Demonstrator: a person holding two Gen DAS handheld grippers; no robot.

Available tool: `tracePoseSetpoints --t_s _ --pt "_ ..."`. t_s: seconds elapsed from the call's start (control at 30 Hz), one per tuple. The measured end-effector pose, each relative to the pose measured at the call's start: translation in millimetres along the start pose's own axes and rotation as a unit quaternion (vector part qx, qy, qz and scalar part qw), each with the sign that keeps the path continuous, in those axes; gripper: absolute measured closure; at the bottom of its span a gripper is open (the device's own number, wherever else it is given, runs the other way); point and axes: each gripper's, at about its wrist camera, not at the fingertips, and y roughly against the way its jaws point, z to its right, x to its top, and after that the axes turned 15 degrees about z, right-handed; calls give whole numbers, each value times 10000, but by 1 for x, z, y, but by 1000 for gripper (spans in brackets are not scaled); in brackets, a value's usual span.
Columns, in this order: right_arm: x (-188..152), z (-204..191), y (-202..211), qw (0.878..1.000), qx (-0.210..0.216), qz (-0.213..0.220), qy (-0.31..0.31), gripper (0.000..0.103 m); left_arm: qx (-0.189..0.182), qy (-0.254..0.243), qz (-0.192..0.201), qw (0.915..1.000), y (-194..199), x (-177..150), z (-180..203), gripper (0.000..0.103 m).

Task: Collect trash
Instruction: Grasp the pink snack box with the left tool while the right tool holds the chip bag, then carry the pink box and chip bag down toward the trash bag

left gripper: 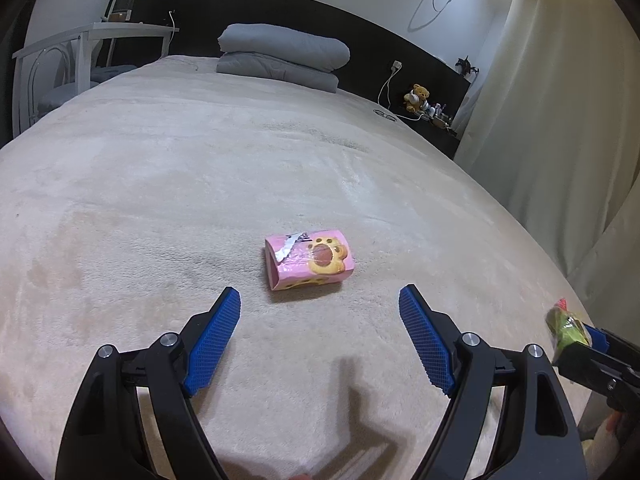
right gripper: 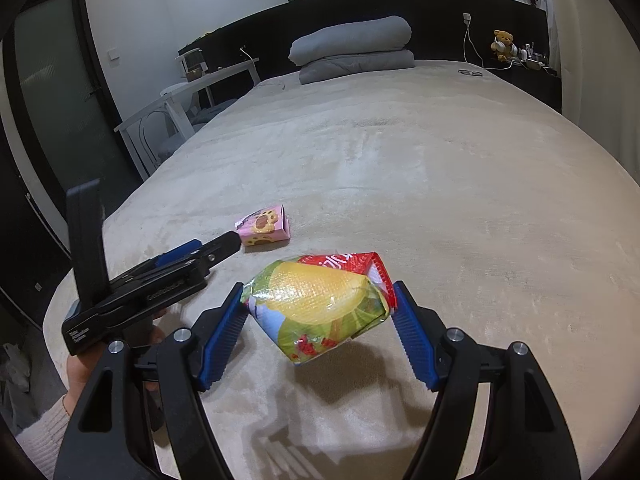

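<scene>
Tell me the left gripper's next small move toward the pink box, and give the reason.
Probably ease the left gripper forward and down until its open jaws straddle the pink snack box, then close. The box lies on the bed cover just ahead of the fingertips, nothing is between them yet, and the right gripper is already clamped on the crumpled yellow-green wrapper, so it is occupied.

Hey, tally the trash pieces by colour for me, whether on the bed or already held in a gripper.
Pink snack box, lying on the bed: 1
Green, yellow and red carton, clamped in the right gripper: 1
Total: 2
</scene>
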Motion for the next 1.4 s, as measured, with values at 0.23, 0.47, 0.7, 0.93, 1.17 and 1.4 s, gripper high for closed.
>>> tracePoseSetpoints --t_s 0.23,0.47,0.7,0.93,1.17,1.4 --pt "0 9 10 10000 41 33 -52 32 242 -115 -285 9992 -37 2 9 23" --pt "1 15 12 9999 43 7 -101 32 513 -167 -450 9975 -62 5 6 23" --pt "1 19 9 9999 4 -32 -117 32 682 -352 -456 9960 -71 6 10 24" --pt "0 19 8 10000 -47 -34 -79 32 847 -654 -381 9935 -70 2 13 38" --pt "-1 18 6 9999 -88 -58 -84 32 708 -635 -298 9950 -58 3 14 38" --pt "-1 19 5 9999 -118 -53 -109 32 577 -590 -164 9965 -36 6 17 38"
